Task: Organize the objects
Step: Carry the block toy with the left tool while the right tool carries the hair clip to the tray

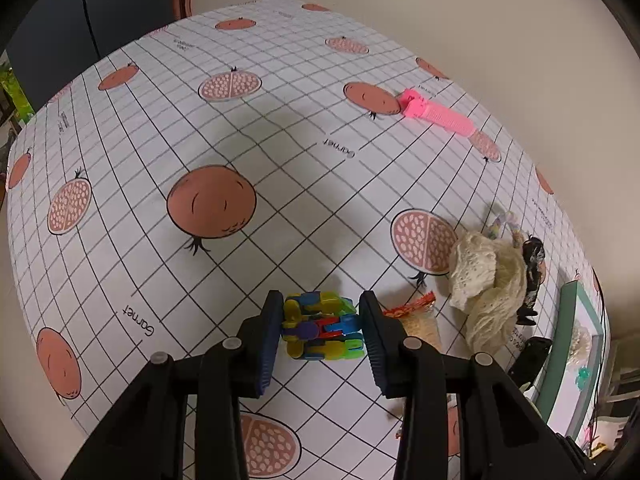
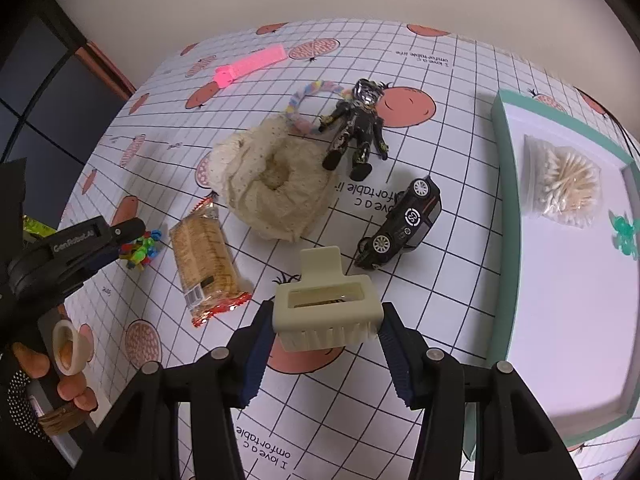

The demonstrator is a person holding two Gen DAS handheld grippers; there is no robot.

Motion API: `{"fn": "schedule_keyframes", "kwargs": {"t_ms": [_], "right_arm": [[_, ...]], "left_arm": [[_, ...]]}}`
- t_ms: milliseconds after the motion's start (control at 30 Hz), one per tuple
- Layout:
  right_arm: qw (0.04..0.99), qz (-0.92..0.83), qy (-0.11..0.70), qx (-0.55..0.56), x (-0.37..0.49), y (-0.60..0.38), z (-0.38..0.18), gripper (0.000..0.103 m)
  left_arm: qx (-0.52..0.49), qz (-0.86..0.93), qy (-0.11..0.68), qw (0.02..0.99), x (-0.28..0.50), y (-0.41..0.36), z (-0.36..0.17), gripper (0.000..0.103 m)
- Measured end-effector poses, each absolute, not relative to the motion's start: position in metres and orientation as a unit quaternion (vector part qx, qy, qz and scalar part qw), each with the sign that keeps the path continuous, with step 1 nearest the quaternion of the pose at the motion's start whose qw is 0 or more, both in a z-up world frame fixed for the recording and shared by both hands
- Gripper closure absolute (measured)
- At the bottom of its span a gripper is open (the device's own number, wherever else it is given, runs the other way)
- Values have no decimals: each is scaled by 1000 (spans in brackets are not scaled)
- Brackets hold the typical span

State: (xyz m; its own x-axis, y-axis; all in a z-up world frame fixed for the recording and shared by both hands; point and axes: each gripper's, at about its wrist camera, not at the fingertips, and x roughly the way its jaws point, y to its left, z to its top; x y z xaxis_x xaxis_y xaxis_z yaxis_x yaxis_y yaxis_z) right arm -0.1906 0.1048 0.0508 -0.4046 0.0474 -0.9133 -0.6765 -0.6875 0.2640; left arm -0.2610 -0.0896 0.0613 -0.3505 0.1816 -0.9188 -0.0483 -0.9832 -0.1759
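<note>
My left gripper is shut on a multicoloured plastic toy that rests low on the patterned tablecloth, a finger pressing each side. In the right wrist view, the same gripper shows at the left with the toy at its tips. My right gripper is shut on a cream hair claw clip, held above the cloth. A teal-rimmed white box lies to the right, holding a bag of cotton swabs and a small green piece.
On the cloth lie a biscuit pack, a cream lace cloth, a black figure, a black toy car, a pastel braided ring and a pink comb. A hand holds the left gripper. A wall backs the table.
</note>
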Motion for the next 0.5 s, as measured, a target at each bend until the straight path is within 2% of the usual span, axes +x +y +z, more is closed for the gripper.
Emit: {"fn": "schedule_keyframes", "kwargs": {"t_ms": [500], "right_arm": [[237, 784, 314, -480, -175, 109, 67, 49]], "left_arm": [[-551, 828, -63, 83, -247, -71, 76, 63]]}}
